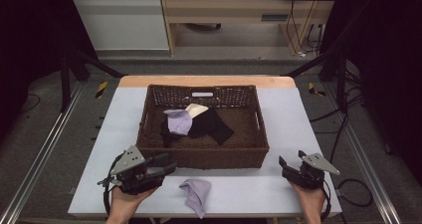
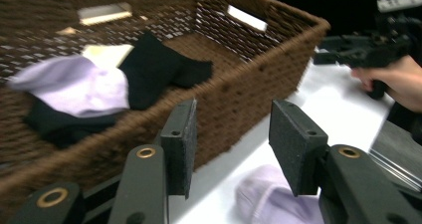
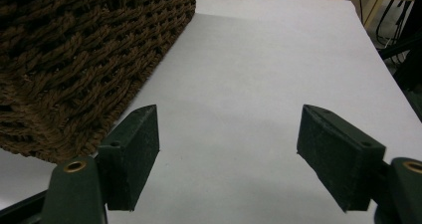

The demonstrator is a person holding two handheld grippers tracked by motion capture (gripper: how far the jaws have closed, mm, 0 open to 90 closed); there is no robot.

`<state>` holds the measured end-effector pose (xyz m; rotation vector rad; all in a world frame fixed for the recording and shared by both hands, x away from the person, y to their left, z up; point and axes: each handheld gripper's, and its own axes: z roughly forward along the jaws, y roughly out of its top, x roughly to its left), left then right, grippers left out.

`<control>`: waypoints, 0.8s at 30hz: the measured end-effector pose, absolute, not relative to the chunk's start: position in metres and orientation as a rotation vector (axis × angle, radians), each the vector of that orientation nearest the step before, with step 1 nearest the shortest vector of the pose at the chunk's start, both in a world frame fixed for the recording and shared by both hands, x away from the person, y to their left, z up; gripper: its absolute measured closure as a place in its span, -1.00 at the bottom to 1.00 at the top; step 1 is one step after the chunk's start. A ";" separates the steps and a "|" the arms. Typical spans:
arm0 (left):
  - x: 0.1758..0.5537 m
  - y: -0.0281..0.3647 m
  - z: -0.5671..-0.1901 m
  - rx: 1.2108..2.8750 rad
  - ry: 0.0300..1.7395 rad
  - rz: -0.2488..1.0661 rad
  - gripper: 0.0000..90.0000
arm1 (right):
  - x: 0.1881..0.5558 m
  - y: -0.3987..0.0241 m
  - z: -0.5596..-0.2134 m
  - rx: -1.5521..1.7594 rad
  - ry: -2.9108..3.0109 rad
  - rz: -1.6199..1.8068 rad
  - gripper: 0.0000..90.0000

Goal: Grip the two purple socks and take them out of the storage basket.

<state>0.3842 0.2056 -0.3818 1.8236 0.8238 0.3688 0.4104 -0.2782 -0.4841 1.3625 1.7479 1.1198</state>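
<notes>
The left gripper [image 1: 166,165] at the lower left of the high view has its jaws apart and empty. A purple sock [image 1: 195,194] lies on the table [image 1: 278,109] at the bottom centre, just before the basket [image 1: 204,157]. The right gripper [image 1: 288,168], lower right, is wide open and empty.

We count one wicker basket [image 1: 149,134], two lilac socks [image 1: 196,194] [image 1: 178,120], two black socks [image 1: 211,124] and one cream sock [image 1: 196,109].
</notes>
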 end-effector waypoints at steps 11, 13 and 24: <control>0.408 0.220 -0.364 1.796 0.864 0.466 0.18 | 0.411 -0.278 -0.484 1.372 1.743 1.106 -0.39; 0.413 0.220 -0.357 1.796 0.868 0.489 0.18 | 0.411 -0.278 -0.484 1.375 1.744 1.104 -0.38; 0.464 0.204 -0.322 1.786 0.899 0.592 0.17 | 0.412 -0.277 -0.484 1.375 1.751 1.091 -0.38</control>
